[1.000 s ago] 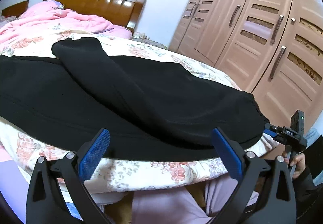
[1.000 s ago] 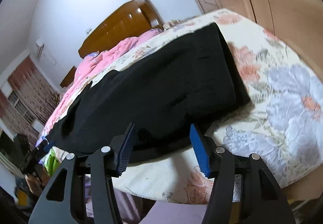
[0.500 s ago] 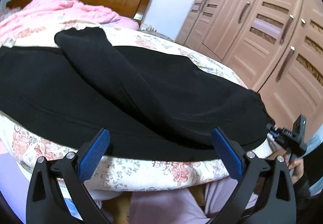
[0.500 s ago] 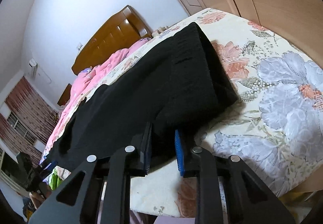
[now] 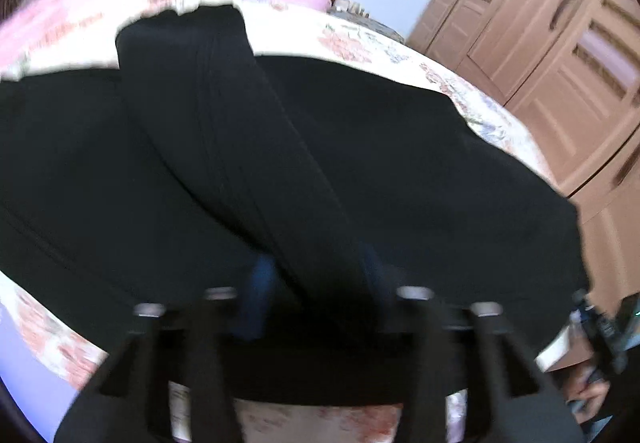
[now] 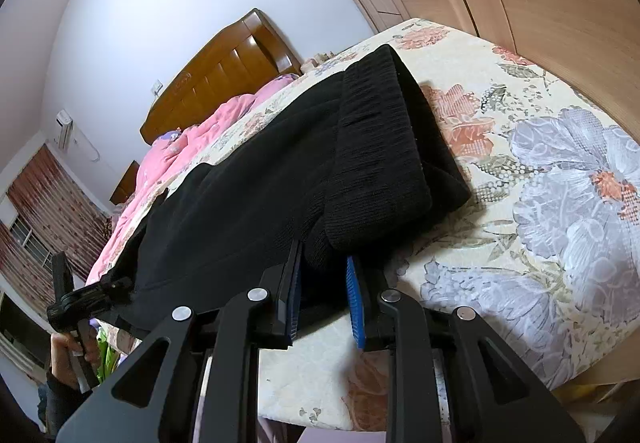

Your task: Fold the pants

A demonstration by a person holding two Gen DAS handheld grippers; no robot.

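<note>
Black pants (image 5: 304,147) lie across a floral bedsheet (image 5: 360,39), one leg thrown diagonally over the rest. My left gripper (image 5: 316,283) is over the near hem, its blue pads narrowed around the fabric; the view is blurred. In the right wrist view the pants (image 6: 280,179) end in a ribbed waistband (image 6: 376,147). My right gripper (image 6: 324,283) is shut on the near corner of the waistband end at the bed's edge. The left gripper shows there at far left (image 6: 80,299).
A pink quilt (image 6: 192,131) lies toward the wooden headboard (image 6: 224,67). Wooden wardrobe doors (image 5: 560,27) stand close beside the bed. The bedsheet (image 6: 540,183) is bare to the right of the pants.
My left gripper moved forward onto the pants' near edge and its fingers closed in on the fabric. My right gripper went from open to shut on the waistband corner.
</note>
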